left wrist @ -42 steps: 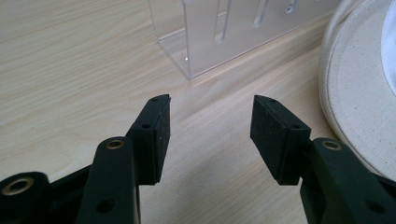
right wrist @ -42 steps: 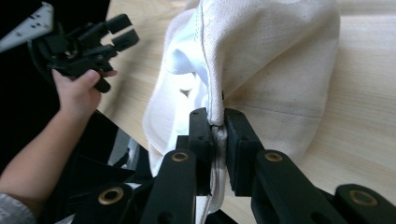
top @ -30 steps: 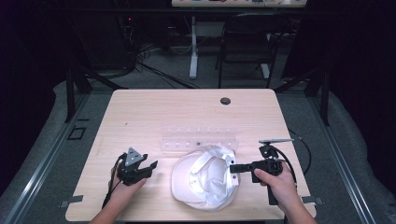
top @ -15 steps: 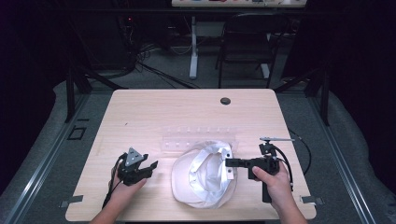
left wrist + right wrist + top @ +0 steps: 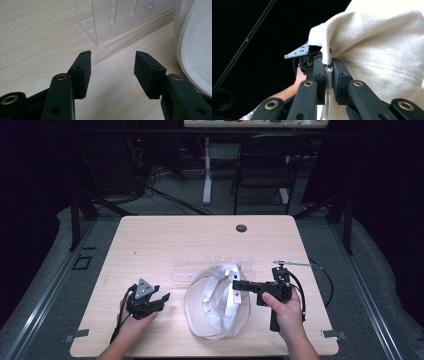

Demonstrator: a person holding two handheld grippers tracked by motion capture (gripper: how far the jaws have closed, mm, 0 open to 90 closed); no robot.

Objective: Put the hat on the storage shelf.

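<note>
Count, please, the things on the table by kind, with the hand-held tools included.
Cream cloth hat: 1
Clear plastic rack: 1
Black tools: 2, the left tool open and the right tool shut on the hat
Total: 4

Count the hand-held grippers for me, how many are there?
2. The left hand-held gripper rests open on the table, left of the white cloth cap. The right hand-held gripper is shut on the cap's edge, at the right.
</note>
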